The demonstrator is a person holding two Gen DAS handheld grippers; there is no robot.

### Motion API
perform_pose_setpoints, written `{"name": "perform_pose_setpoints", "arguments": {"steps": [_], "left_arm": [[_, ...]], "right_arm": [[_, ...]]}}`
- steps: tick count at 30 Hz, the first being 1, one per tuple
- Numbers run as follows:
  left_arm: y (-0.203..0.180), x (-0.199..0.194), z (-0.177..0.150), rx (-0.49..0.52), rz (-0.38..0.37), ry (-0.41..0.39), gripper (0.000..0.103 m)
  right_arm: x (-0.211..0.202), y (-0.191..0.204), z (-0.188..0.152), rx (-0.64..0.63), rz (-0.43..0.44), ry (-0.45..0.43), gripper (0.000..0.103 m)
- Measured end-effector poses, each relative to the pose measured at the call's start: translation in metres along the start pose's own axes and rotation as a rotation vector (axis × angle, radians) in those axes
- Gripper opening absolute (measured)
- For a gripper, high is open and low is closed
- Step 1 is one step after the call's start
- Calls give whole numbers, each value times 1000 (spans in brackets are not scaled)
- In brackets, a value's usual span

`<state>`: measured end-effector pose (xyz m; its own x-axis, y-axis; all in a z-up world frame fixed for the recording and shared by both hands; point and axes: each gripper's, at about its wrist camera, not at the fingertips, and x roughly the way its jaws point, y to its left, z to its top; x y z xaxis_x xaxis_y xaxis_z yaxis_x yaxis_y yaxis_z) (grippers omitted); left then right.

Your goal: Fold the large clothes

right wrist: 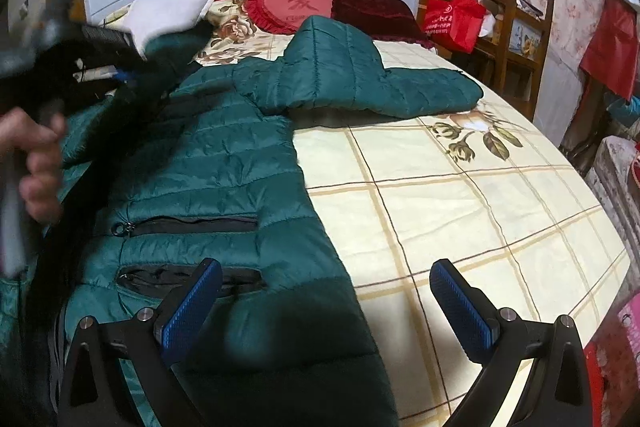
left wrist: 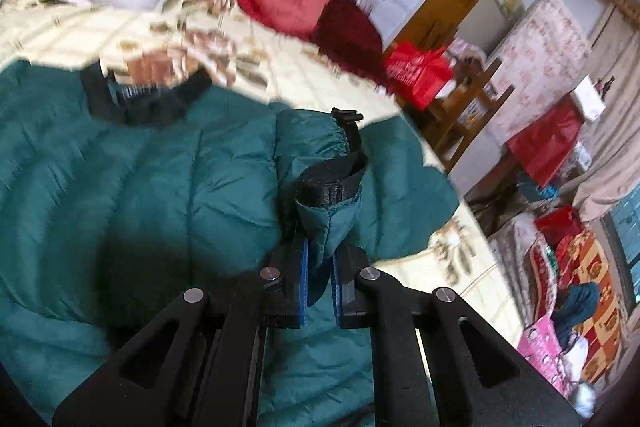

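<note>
1. My left gripper (left wrist: 318, 267) pinches the sleeve cuff (left wrist: 332, 187) of the green down jacket (right wrist: 208, 163), which lies flat on the bed (right wrist: 460, 211).
2. Lay the sleeve straight across the chest.
3. My right gripper (right wrist: 326, 303) is spread, empty, over the hem.

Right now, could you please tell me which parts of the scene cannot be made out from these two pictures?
- Right wrist view: the left claw is motion-blurred; its grip is unreadable there.
- Right wrist view: the jacket hem is cut off by the bottom edge, behind the open right claw.
- Left wrist view: the collar label is blurred, unreadable.
- Left wrist view: the sleeve cuff hides its own inside.
</note>
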<state>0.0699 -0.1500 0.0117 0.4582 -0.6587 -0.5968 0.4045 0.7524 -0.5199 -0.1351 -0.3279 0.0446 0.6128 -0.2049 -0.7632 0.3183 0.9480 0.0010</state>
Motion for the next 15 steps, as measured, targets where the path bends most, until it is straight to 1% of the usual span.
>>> {"name": "perform_pose_setpoints", "arguments": {"steps": [3,5,6,8,9,10,12,15], "left_arm": [[4,23,-14,-12,25,54,8],[8,32,-22,-24,35,85,9],[10,33,-25,-34,31,104,11],[13,31,-27,-46,6,125,20],[14,29,-28,-48,-12,131,33],[15,23,-30,-54,-51,142,51],[14,9,-31,-49,-79,139,65],[16,-18,-31,-31,-135,137,65]], "right_arm": [[1,-5,0,12,8,8,103],[3,-5,1,16,9,11,103],[3,-4,1,15,7,12,103],[4,0,2,7,5,12,103],[3,2,3,3,3,9,103],[3,3,2,0,1,6,103],[1,8,4,-2,-4,-6,103],[-1,13,6,-5,-25,-25,103]]}}
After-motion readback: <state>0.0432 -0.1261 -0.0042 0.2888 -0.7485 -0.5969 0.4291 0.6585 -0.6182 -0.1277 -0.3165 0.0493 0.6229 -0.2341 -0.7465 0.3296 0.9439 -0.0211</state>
